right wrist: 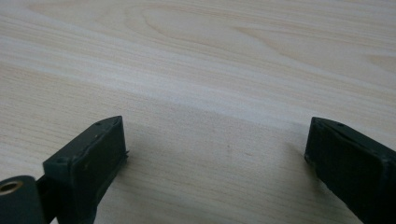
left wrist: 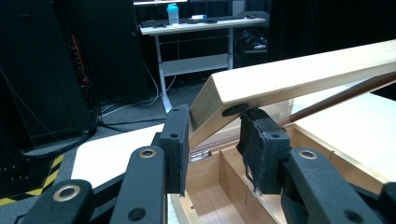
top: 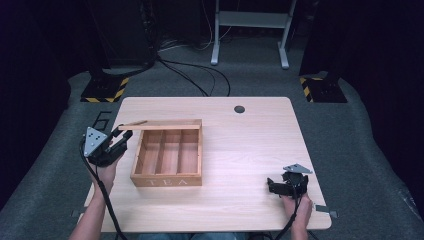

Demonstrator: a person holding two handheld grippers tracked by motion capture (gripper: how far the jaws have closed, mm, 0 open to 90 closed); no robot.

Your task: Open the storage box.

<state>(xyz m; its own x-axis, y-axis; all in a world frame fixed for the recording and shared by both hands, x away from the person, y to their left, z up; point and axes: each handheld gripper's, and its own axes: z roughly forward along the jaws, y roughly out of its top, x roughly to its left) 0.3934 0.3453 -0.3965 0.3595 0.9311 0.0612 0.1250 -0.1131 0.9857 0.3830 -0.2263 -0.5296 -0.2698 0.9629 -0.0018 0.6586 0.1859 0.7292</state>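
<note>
Two jaws, left gripper [left wrist: 212, 149]: they stand on either side of the corner of the raised lid [left wrist: 299, 77], its pale wooden edge between them; whether the pads press the wood I cannot tell for sure, though they look closed on it.
Lid: tilted up, its corner just above and between the left jaws; a dark round mark sits on its end face next to the far jaw.
Box [top: 167, 159]: wooden, open, lying directly beyond and below the left jaws; three compartments side by side inside, and the word TEA on its near wall in the high view.
Left hand [top: 106, 170]: grips the left gripper at the box's left end, near the tabletop's left edge.
Right gripper [right wrist: 217, 154]: jaws wide apart with nothing between them, only bare wood grain of the tabletop [right wrist: 196, 56] ahead and beneath.
Right hand [top: 299, 205]: holds the right gripper low at the near right of the tabletop, well apart from the box.
Tabletop hole [top: 239, 109]: small dark round one near the far edge, beyond both grippers.
Floor [top: 210, 80]: grey carpet with black cables and a white desk frame [top: 250, 30] beyond the tabletop.
</note>
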